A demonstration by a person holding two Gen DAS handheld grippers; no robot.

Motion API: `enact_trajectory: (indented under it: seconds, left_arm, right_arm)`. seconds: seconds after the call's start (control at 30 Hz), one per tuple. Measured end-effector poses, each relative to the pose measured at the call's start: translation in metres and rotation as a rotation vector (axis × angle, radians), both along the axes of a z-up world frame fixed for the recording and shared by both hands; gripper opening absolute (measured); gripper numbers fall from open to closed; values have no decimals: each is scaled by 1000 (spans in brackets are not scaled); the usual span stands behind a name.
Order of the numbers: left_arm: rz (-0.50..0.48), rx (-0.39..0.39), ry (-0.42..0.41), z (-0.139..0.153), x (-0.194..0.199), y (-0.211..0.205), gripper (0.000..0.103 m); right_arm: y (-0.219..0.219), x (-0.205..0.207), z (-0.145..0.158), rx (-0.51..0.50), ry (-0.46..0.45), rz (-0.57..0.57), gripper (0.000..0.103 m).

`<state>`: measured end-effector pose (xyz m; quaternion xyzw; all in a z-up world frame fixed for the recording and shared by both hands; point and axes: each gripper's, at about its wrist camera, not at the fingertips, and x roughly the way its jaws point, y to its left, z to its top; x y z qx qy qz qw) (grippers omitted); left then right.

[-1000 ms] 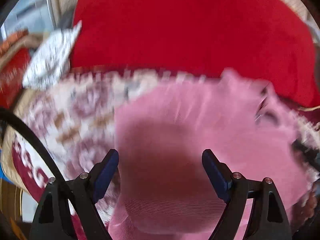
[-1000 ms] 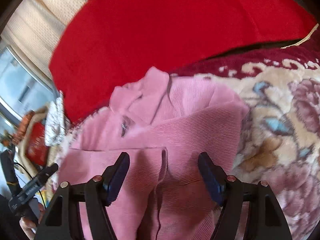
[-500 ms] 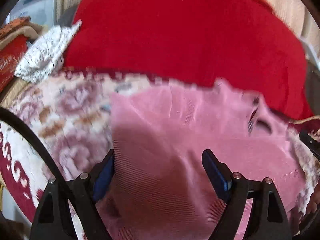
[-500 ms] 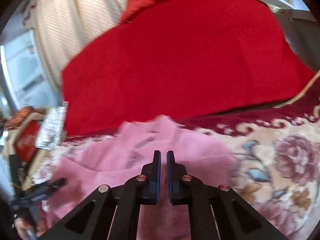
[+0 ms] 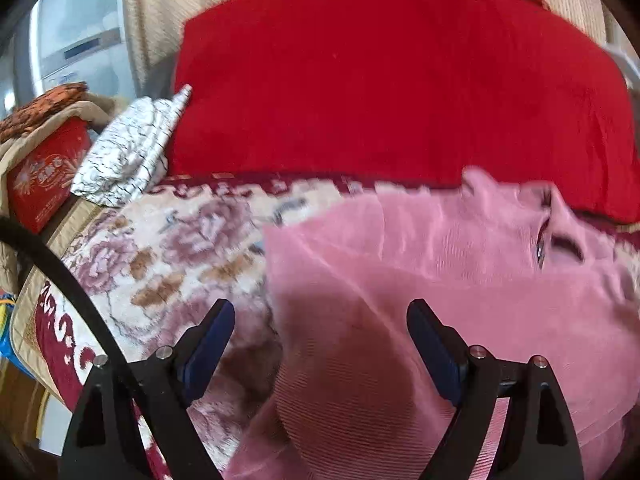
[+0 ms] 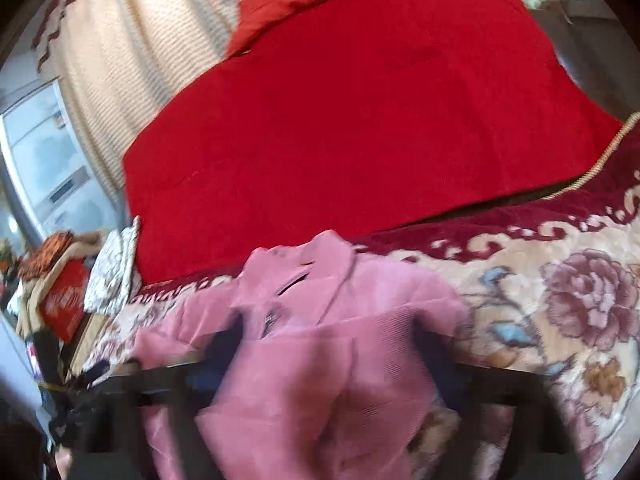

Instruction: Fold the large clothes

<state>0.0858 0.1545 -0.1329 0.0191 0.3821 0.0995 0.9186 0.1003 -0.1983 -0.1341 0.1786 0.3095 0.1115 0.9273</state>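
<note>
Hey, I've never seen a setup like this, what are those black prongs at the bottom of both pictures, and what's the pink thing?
No robot here: a person holds a two-finger gripper in each hand, each with a fisheye camera looking along its fingers. One picture is the left gripper, the other the right gripper, which is blurred. Between them lies a pink corduroy garment, partly folded, on a floral blanket, with a red cushion behind. Both sets of jaws are opening over the garment and grip nothing.

Pink garment (image 5: 460,280), floral blanket (image 5: 180,252)
</note>
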Motion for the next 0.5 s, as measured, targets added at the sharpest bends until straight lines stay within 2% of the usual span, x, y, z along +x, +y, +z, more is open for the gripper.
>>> enact_trajectory:
  seconds: [0.03,0.07,0.1,0.13,0.2,0.27,0.33,0.4,0.5]
  left_arm:
    - [-4,14,40,-6,2,-6,88]
    - [-4,37,96,-17,8,-9,88]
    - [1,49,149,-27,12,-10,88]
    - [4,38,193,-37,16,-9,89]
    - [20,-12,189,-39,18,-5,89]
    - [7,-2,190,-38,17,-5,89]
    - [4,15,172,-34,13,-7,89]
    - [-8,35,100,-21,6,-12,89]
    - [-24,59,-15,-2,-6,-20,89]
  right_arm:
    - [8,-2,0,-22,-14,16,89]
    - [19,-4,1,-69,-14,44,81]
    - [27,-6,1,-100,-8,64,66]
    - [34,-6,-2,-124,8,83,60]
    - [48,0,-18,-162,95,121,36]
    - [54,15,-46,-207,231,143,36]
    - [55,13,-51,-231,218,149,36]
    - [54,11,-47,-241,223,154,36]
    - [46,8,-39,-164,206,138,36]
